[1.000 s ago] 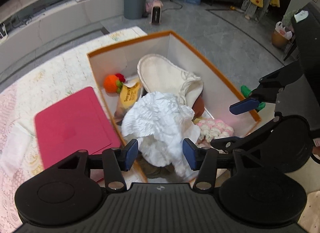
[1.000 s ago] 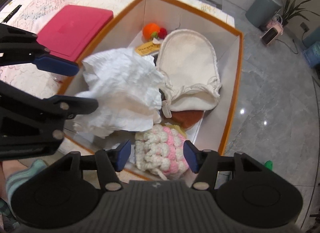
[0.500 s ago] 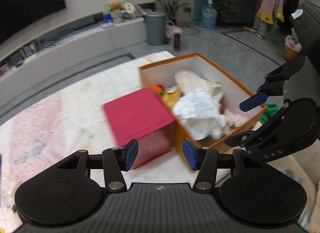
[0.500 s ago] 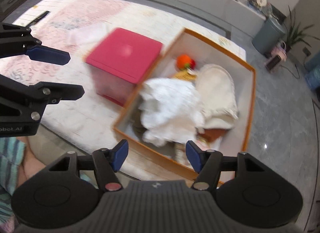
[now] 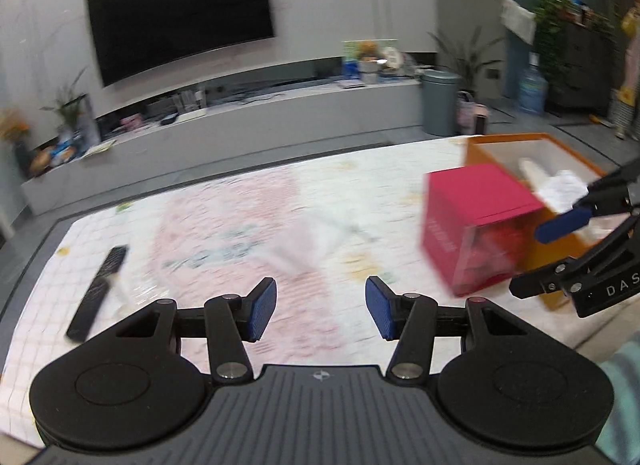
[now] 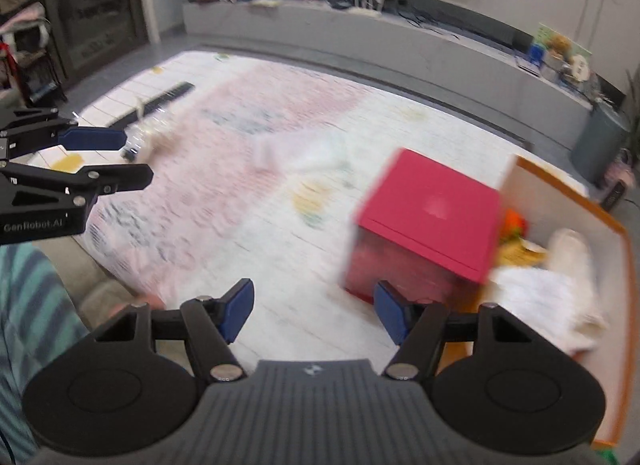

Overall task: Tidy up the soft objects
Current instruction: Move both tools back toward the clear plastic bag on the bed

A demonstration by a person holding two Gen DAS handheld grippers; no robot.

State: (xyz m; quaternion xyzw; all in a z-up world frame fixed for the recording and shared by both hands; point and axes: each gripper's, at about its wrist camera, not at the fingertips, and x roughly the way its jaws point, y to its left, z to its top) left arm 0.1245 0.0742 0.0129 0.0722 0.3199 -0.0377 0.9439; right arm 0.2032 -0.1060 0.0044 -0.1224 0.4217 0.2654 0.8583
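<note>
- Blue pads line both fingers of the left gripper (image 5: pixel 321 313), whose jaws stand wide apart with only the rug showing between them; nothing is held.
- Blue pads too on the right gripper (image 6: pixel 314 315): its jaws have just been opening and stand wide, with nothing between them; the pad on the picture's right overlaps the lower edge of the pink box in its own view, but whether it touches cannot be told.
- The pale rug (image 5: pixel 248 225), patterned in faded pink and grey, lies under both grippers and fills the middle of each view, much blurred.
- A black remote control (image 5: pixel 98 297) lies on the rug toward the left of the left wrist view.
- A white crumpled piece (image 6: pixel 304 153), too blurred to name, rests on the rug beyond the grippers.
- The pink box (image 6: pixel 430 217), lid on, stands on the rug just beside the orange storage box (image 6: pixel 624 249).
- Inside the orange storage box lie the soft things: a white crumpled cloth (image 6: pixel 548 305) at the near end, a cream cloth item (image 6: pixel 572 249) behind it, and an orange plush toy (image 6: pixel 514 221) at the far corner next to the pink box.
- A striped teal sleeve (image 6: pixel 28 305) shows at the lower left of the right wrist view.
- A low grey TV bench (image 5: pixel 240 113) and a dark screen (image 5: pixel 180 13) stand along the far wall.
</note>
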